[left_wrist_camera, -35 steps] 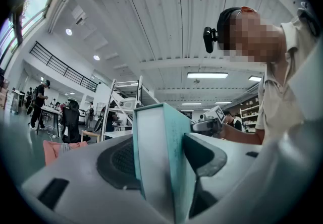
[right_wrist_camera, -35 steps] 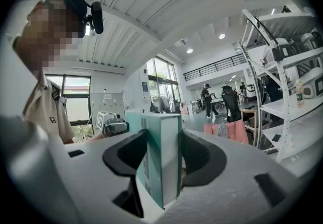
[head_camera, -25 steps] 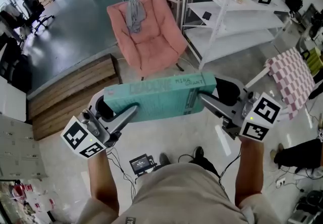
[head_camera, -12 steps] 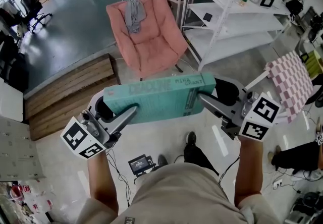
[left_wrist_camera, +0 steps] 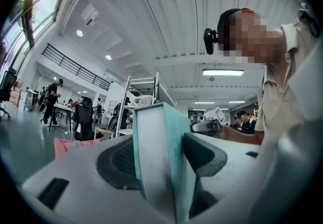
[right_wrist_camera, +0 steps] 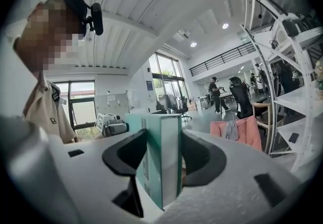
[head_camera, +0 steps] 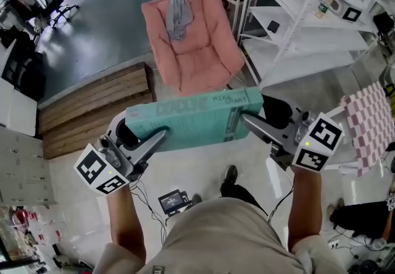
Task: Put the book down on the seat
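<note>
A thick teal book hangs level in the air at waist height, held at both ends. My left gripper is shut on its left end; in the left gripper view the book stands between the dark pads. My right gripper is shut on its right end, and the right gripper view shows the book clamped between its jaws. The seat is a pink cushioned armchair straight ahead, beyond the book, with a grey cloth draped over its backrest.
A low wooden platform lies to the left of the armchair. White metal shelving stands to its right. A checkered chair is at the far right. Cables and a small black device lie on the floor by my feet.
The armchair and shelving have shifted right and nearer in the head view as the person steps forward. Both grippers keep the same hold on the book.
</note>
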`<state>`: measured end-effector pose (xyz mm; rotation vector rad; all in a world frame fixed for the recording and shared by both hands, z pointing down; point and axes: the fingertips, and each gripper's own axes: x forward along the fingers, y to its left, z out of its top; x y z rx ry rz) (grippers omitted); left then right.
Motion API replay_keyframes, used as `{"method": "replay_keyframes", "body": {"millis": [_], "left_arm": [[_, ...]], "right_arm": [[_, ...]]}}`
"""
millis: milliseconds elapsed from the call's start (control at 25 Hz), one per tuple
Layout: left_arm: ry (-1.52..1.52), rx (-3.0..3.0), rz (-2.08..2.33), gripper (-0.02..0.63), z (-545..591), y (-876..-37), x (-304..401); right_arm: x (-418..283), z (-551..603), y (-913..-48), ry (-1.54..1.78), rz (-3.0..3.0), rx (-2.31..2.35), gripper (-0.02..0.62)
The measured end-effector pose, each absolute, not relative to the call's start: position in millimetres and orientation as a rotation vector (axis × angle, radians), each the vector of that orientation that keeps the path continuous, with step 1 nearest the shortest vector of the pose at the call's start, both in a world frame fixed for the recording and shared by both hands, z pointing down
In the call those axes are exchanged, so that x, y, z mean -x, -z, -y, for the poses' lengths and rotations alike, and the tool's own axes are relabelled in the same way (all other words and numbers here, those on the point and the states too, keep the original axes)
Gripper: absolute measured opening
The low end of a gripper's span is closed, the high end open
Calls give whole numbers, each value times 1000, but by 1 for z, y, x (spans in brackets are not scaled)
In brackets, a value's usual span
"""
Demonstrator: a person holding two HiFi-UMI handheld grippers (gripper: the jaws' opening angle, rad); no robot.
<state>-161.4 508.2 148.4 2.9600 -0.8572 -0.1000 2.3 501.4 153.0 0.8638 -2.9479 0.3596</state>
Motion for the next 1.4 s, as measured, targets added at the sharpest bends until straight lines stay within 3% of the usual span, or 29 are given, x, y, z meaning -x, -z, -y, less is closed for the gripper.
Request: {"method": "replay_keyframes", "body": {"millis": [480,1120,1400], "left_arm": [[85,-2892,980,252,-425,-158,110],[57,-2897,999,252,-407,-151,86],[24,-2918,906,252,-338,-173,30]], "right_arm": [[-52,-404,-162,-383,2967,-723,193],[-75,-384,-157,-371,3008,-714,193],[-132,-326,-183,-428,2988,-803,193]]}}
